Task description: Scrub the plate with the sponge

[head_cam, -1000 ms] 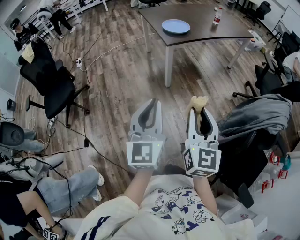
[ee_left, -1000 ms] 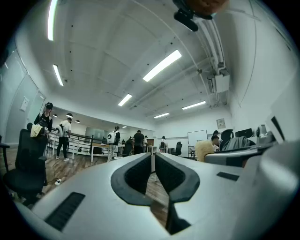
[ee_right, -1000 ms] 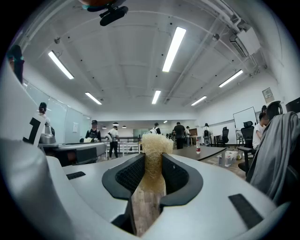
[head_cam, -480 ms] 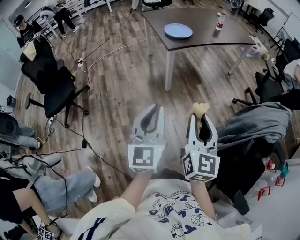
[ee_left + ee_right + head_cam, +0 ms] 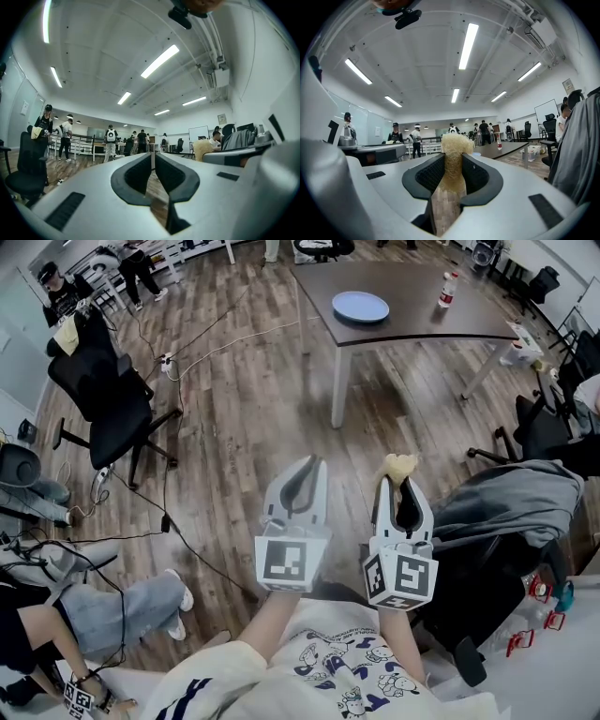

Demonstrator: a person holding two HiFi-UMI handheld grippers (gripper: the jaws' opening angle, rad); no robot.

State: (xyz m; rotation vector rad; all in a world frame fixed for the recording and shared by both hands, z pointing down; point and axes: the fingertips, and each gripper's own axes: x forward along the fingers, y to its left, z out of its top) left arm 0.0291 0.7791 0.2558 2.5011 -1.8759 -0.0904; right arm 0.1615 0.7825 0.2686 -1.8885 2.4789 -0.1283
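Blue, one plate (image 5: 361,307) lies on the table (image 5: 441,326); right gripper (image 5: 400,481) clamps one sponge (image 5: 400,464).

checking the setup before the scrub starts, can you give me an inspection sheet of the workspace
surface: dark rectangular table, ahead across the wooden floor, mostly bare
job's things: round light blue plate lies on the table; yellowish fibrous sponge is in the right gripper, not at the plate
clutter: clear plastic bottle with red label stands on the table, apart from the plate
grippers: left gripper shut, empty; right gripper shut on the sponge
cables: black and white cables trail over the floor
surroundings: black office chair, grey jacket draped over a chair, people at the far end
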